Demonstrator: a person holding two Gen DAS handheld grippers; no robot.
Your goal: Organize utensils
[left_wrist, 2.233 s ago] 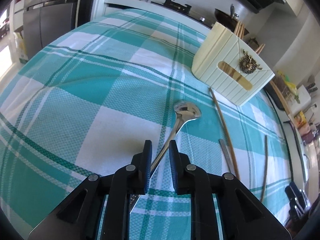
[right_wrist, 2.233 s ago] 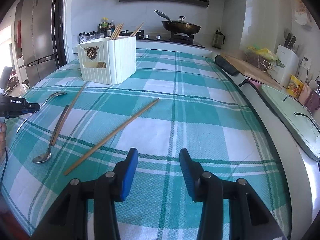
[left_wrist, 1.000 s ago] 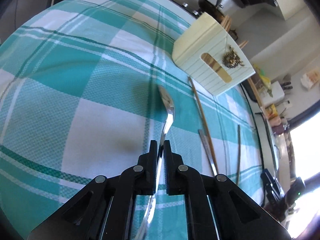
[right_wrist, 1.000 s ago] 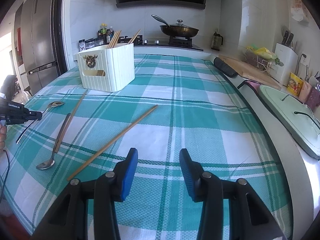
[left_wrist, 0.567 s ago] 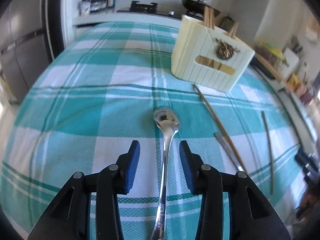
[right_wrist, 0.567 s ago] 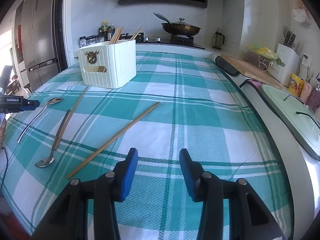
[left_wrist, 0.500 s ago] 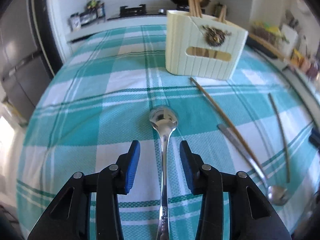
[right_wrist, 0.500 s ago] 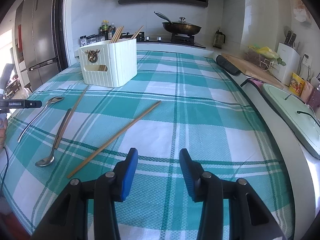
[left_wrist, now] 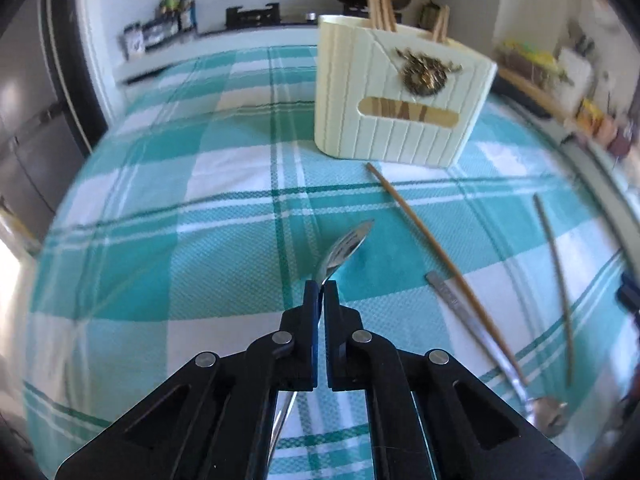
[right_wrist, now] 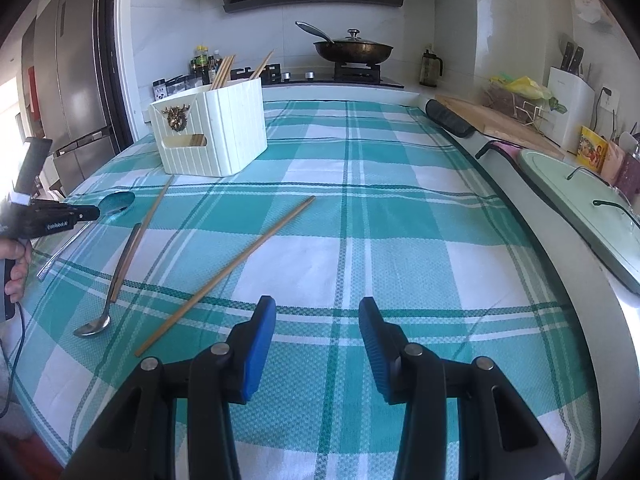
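L tool (left_wrist: 321,294) clamped on spoon (left_wrist: 344,250) neck; only R view shows handle trailing behind. R tool (right_wrist: 316,336) apart, holding nothing.

The spoon's (left_wrist: 345,254) handle is running back between the closed fingers of the left gripper (left_wrist: 321,298), which are covering most of it. In the right wrist view the same gripper (right_wrist: 86,213) is getting cut off by the left edge. The far shelf bottles (left_wrist: 160,32) are blurring too much to read. Chopsticks (left_wrist: 380,2) are standing in the cream holder (left_wrist: 396,96), its wall hiding their lower parts.
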